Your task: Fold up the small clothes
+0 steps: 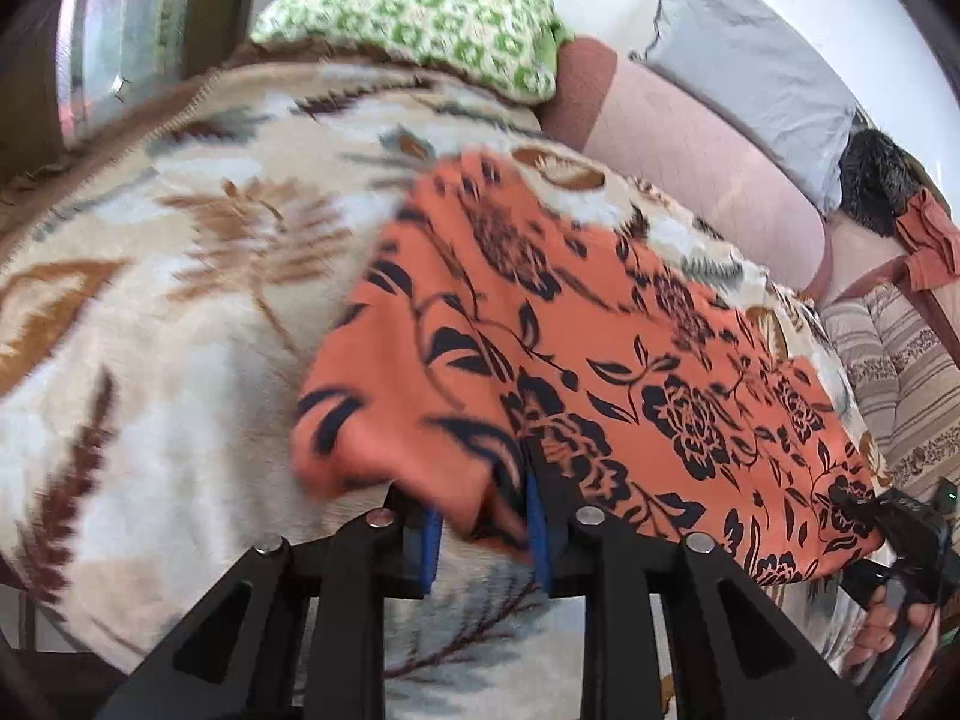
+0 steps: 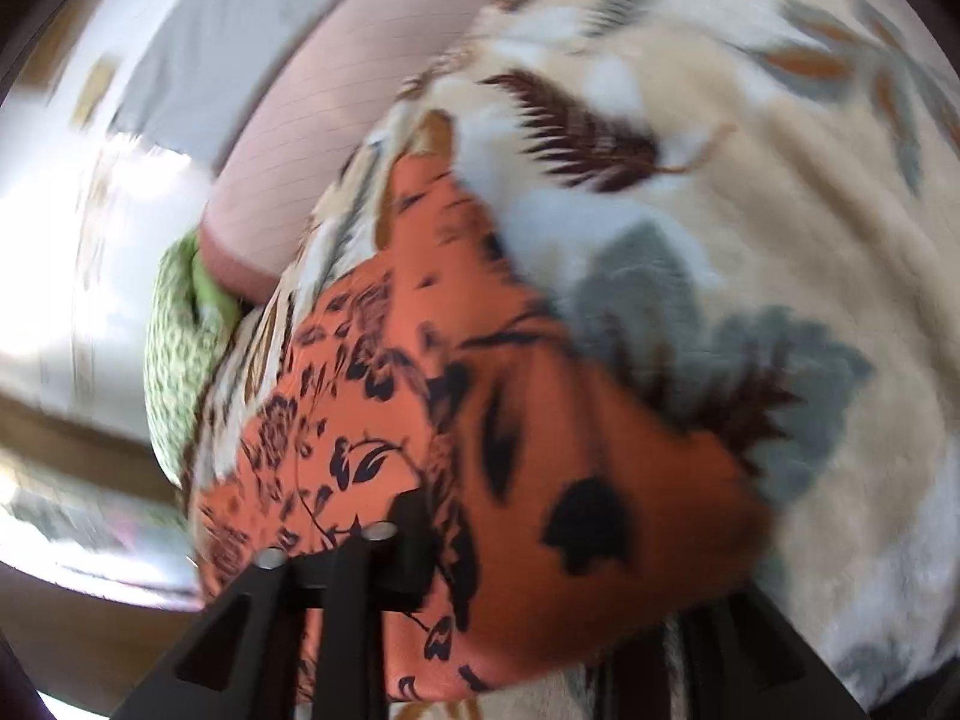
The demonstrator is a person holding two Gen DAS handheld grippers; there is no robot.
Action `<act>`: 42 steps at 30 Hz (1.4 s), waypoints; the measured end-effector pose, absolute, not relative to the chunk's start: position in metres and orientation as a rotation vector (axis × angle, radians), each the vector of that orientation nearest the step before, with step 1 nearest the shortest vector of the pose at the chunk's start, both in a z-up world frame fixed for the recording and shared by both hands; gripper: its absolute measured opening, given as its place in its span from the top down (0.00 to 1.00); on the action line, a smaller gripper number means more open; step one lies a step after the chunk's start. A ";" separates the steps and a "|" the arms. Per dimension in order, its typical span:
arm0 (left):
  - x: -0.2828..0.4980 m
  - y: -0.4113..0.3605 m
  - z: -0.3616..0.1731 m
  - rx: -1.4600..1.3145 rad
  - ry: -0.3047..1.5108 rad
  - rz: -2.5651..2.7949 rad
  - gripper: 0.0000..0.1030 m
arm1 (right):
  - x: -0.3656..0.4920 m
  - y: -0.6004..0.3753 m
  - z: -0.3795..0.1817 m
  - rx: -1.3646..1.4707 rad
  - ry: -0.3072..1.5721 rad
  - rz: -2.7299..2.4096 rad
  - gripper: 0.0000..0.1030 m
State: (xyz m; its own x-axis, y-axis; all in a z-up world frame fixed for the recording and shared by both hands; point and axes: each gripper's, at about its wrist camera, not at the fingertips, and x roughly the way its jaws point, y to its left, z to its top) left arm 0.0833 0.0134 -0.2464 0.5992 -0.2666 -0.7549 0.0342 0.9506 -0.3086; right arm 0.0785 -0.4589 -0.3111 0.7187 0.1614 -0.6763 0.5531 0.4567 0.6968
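An orange cloth with a black flower print point(image 1: 600, 324) lies spread on a beige leaf-patterned blanket point(image 1: 180, 300). My left gripper point(image 1: 483, 540) has the cloth's near left corner bunched between its blue pads point(image 1: 427, 546), raised off the blanket and blurred. In the same view my right gripper point(image 1: 858, 504), held by a hand point(image 1: 882, 630), sits at the cloth's near right corner. In the blurred right wrist view the orange cloth point(image 2: 480, 450) drapes over my right gripper point(image 2: 540, 570). One black finger point(image 2: 414, 540) shows; the other is hidden under the cloth. The jaws stand wide apart.
A green-patterned pillow point(image 1: 420, 24) rests at the blanket's far end. A pink bolster point(image 1: 690, 150), a grey pillow point(image 1: 750, 60), a dark furry item point(image 1: 876, 180) and an orange garment point(image 1: 924, 240) lie to the right. A striped cushion point(image 1: 900, 390) borders the blanket.
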 end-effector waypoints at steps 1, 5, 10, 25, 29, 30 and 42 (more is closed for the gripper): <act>0.081 0.017 -0.241 -0.263 0.901 -0.162 0.73 | 0.071 -0.467 -0.304 1.103 0.744 -0.310 0.49; 0.071 0.029 -0.215 -0.213 0.788 -0.075 0.73 | 0.031 -0.497 -0.261 1.020 0.532 -0.524 0.46; 0.071 0.025 -0.186 -0.067 0.601 0.051 0.62 | 0.056 -0.489 -0.212 0.792 0.459 -0.448 0.46; 0.128 -0.021 -0.264 0.104 0.889 -0.099 0.57 | 0.251 -0.511 -0.287 0.890 0.806 -0.351 0.67; 0.125 -0.019 -0.261 0.107 0.881 -0.106 0.57 | 0.249 -0.505 -0.275 0.899 0.767 -0.321 0.63; 0.124 -0.018 -0.260 0.105 0.880 -0.107 0.57 | 0.250 -0.496 -0.271 0.871 0.769 -0.296 0.63; 0.103 -0.022 -0.259 0.182 0.831 -0.074 0.47 | 0.227 -0.348 -0.263 0.562 0.891 -0.086 0.63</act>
State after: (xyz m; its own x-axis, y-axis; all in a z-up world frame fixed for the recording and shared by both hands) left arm 0.1027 -0.0221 -0.2593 0.6725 0.0057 -0.7401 0.1368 0.9818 0.1319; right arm 0.2266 -0.3482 -0.2633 0.6355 0.1571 -0.7559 0.2983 0.8531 0.4281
